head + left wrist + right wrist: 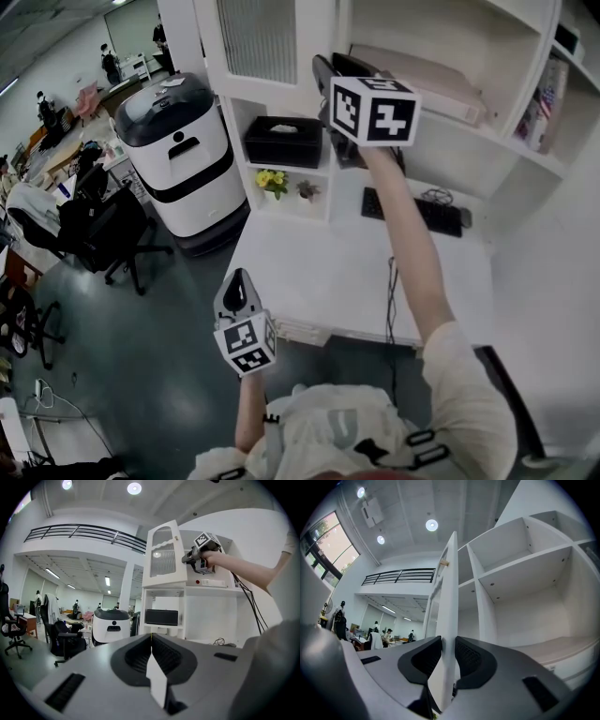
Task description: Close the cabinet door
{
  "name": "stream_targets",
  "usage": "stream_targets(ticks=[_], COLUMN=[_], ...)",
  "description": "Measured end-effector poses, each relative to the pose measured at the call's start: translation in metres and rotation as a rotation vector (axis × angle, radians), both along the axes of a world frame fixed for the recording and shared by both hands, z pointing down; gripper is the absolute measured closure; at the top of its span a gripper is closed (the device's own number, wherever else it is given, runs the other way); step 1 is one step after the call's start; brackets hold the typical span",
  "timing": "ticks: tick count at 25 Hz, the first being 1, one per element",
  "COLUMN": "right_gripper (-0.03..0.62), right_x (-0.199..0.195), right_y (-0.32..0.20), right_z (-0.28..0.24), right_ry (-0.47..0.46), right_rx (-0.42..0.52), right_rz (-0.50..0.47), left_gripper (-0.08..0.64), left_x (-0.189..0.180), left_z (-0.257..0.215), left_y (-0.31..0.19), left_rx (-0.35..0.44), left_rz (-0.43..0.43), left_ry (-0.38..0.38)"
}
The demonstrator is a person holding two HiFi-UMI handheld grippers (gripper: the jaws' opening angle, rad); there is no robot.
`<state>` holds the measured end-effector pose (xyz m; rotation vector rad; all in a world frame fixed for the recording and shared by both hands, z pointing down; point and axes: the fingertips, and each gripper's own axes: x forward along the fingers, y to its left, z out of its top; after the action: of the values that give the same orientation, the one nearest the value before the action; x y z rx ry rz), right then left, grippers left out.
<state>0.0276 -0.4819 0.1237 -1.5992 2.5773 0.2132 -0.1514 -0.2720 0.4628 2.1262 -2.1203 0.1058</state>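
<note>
The white cabinet door [258,42] with a ribbed glass panel stands swung open at the upper left of the shelf unit. My right gripper [325,71] is raised to it on an outstretched arm. In the right gripper view, the door's free edge [449,616] runs straight up between the jaws, and my right gripper [444,654] is shut on it. The left gripper view shows that door [165,555] with the right gripper [188,558] at its edge. My left gripper [236,283] hangs low in front of the desk, shut and empty [151,641].
Bare white cabinet compartments [525,588] lie behind the door. Below it are a black box [283,141], yellow flowers [272,180], a keyboard [412,211] and the white desk [319,272]. A white-and-black machine [178,155] and office chairs [103,230] stand to the left.
</note>
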Motion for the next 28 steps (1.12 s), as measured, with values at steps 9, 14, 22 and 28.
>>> stream_targets(ticks=[9,14,22,28], right_gripper=[0.499,0.488,0.48,0.471], right_x=[0.007,0.011,0.016,0.021], right_y=[-0.014,-0.021,-0.037,-0.045], right_z=[0.0,-0.002,-0.002,-0.002], right_ry=[0.002,0.009,-0.001,-0.023], right_rx=[0.031,0.068,0.059,0.038], right_rz=[0.069,0.145,0.192,0.215], left_gripper=[0.555,0.555,0.555,0.555], left_x=[-0.004,-0.01,-0.007,-0.006], left_z=[0.002,0.004,0.008,0.013], left_y=[-0.002,-0.002,-0.004,-0.004], left_rx=[-0.004,-0.012,-0.027,-0.04], left_rz=[-0.006,-0.02,-0.02,-0.029], left_ry=[-0.003,-0.004,-0.01,-0.015])
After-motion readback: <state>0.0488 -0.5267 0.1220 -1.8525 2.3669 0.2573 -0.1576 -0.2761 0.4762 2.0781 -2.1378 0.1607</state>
